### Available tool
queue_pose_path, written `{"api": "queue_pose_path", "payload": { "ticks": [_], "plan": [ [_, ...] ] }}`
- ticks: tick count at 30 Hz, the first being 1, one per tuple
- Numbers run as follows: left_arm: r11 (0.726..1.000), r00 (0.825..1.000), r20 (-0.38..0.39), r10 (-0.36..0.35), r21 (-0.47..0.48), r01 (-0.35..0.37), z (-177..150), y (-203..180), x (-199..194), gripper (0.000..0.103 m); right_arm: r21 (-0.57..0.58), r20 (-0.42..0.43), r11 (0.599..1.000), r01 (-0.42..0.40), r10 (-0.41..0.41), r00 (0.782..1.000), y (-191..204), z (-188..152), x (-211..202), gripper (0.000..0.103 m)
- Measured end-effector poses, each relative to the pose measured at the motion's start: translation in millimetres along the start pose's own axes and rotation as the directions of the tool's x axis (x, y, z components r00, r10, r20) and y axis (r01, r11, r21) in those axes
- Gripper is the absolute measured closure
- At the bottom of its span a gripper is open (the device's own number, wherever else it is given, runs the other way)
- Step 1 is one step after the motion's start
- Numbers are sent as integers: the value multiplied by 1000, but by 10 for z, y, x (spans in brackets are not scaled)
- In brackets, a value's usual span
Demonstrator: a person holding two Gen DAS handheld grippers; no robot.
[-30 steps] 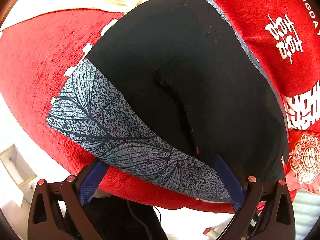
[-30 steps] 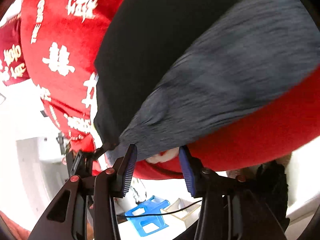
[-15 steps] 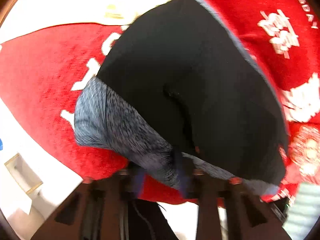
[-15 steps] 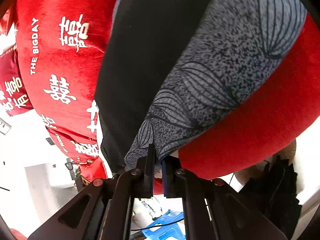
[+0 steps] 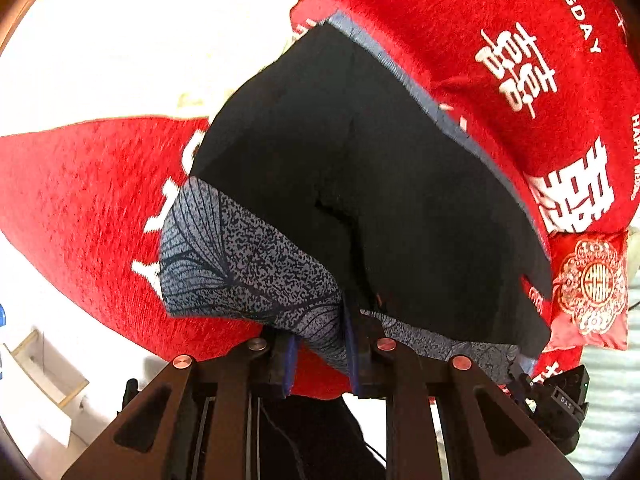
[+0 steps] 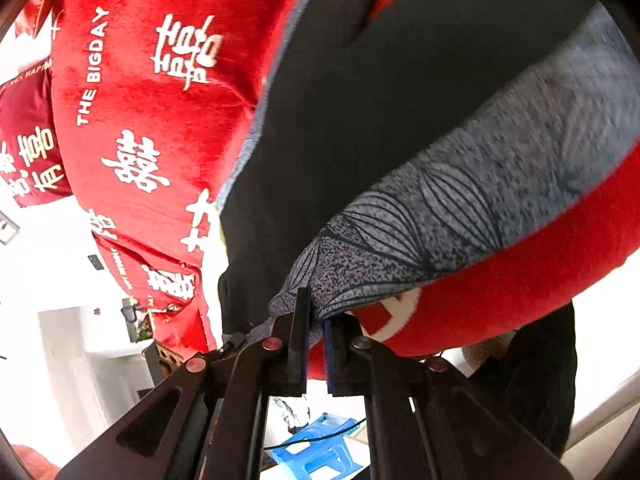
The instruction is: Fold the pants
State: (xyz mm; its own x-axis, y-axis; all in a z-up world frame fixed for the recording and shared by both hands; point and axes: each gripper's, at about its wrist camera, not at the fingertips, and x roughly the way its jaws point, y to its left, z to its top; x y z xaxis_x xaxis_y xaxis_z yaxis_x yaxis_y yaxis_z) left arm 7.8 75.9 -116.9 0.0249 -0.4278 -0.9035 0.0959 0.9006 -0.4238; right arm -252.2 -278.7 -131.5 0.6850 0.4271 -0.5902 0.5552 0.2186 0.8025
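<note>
Both grippers had the near hem in hand: the left gripper (image 5: 320, 354) held its fingers clamped on a bunched fold of the grey leaf-patterned band (image 5: 248, 264), while the right gripper (image 6: 314, 336) was pinched shut on the same band's other end (image 6: 420, 232). The pants (image 5: 400, 184), black with that printed band along one edge, lay spread on a bed under a red blanket (image 5: 80, 200), the gripped hem lying at the bed's near edge. Beyond them, toward the far side of the bed, white characters and the words "THE BIGDAY" ran across the red cover (image 6: 132, 92), and a small red cushion (image 5: 592, 284) sat beside the garment. To fold cleanly from here, the two grips would probably need to rise together and travel level toward the far edge, keeping the hem taut between them so the black cloth doubled over without twisting or dragging the blanket along.
</note>
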Motion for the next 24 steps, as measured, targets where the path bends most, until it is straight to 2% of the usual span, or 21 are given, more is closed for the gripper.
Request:
{"api": "queue_pose_path", "payload": {
  "ticks": [5, 10, 13, 17, 19, 22, 24],
  "plan": [
    [1000, 998, 66, 1, 23, -3, 359, -361, -193, 82, -103, -50, 994, -17, 12, 999, 445, 493, -9, 97],
    [997, 989, 145, 6, 78, -17, 950, -769, -142, 82, -199, -90, 980, -22, 4, 996, 866, 1283, 190, 97],
    [994, 982, 186, 20, 105, -40, 1367, -971, 74, 82, -228, -113, 974, 8, -34, 993, 993, 1786, 456, 97],
    [989, 976, 200, 84, 106, -107, 1875, -1106, 534, 82, -248, -149, 967, 61, -101, 984, 1003, 2304, 880, 97],
    [985, 973, 198, 118, 100, -140, 2027, -1134, 729, 82, -255, -159, 963, 91, -134, 978, 960, 2474, 1057, 97],
    [973, 960, 193, 202, 74, -220, 2216, -1153, 1005, 72, -251, -180, 959, 132, -180, 967, 898, 2674, 1300, 95],
    [974, 960, 185, 209, 46, -221, 2261, -1143, 1028, 71, -266, -190, 950, 162, -216, 958, 914, 2709, 1361, 94]
  ]
}}
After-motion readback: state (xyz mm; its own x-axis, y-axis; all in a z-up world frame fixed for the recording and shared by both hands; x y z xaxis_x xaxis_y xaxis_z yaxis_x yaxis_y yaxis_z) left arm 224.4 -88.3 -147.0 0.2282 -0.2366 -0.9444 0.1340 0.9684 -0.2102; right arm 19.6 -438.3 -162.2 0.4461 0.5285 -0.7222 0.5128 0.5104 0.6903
